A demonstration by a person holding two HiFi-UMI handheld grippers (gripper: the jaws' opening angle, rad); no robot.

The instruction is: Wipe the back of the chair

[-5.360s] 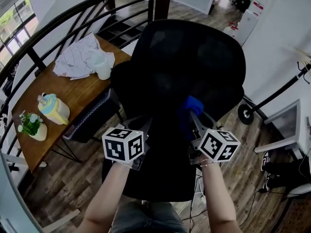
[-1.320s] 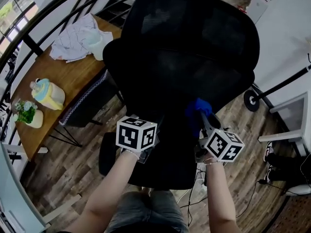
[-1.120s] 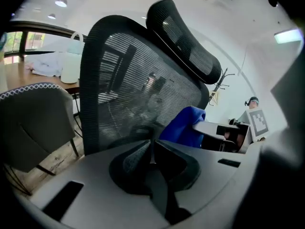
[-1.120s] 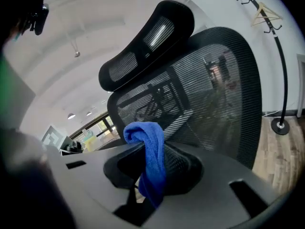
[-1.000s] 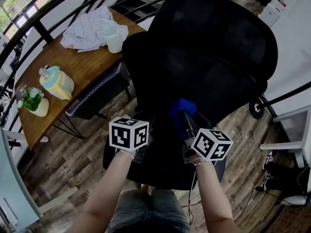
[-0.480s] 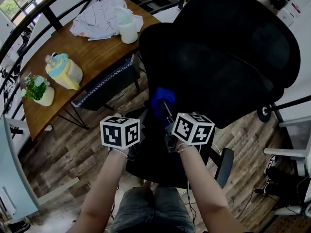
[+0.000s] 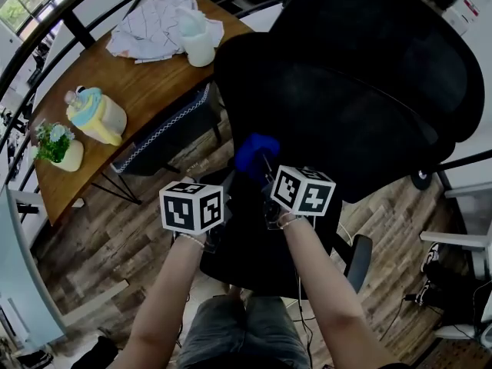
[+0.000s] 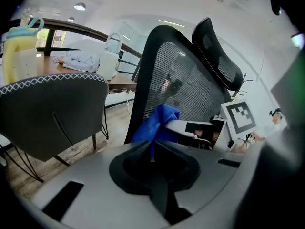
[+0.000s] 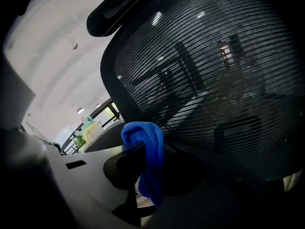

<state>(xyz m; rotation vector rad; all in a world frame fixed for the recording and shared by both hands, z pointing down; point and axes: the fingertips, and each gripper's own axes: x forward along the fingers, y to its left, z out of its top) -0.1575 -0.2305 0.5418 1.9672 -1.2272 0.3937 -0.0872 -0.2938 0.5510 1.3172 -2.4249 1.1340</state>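
The black office chair (image 7: pixel 361 106) fills the upper right of the head view, its mesh back (image 9: pixel 214 80) facing me. My right gripper (image 7: pixel 259 160) is shut on a blue cloth (image 7: pixel 256 152), held at the lower left edge of the chair back. In the right gripper view the blue cloth (image 9: pixel 145 161) hangs folded between the jaws, just in front of the mesh. My left gripper (image 7: pixel 217 217) sits lower left of the right one, shut with nothing in it. From the left gripper view the blue cloth (image 8: pixel 155 125) shows beyond its closed jaws.
A wooden table (image 7: pixel 123 121) stands at left with a yellow jug (image 7: pixel 96 115), a small potted plant (image 7: pixel 55 146), a white cup (image 7: pixel 196 41) and a crumpled garment (image 7: pixel 150 25). A dark padded chair (image 7: pixel 165 133) is tucked under it. Black railing (image 7: pixel 73 25) runs behind.
My right gripper with the blue cloth has swept leftward across the lower chair back, from its right-hand side to its left edge. The left gripper stayed low and shifted little.
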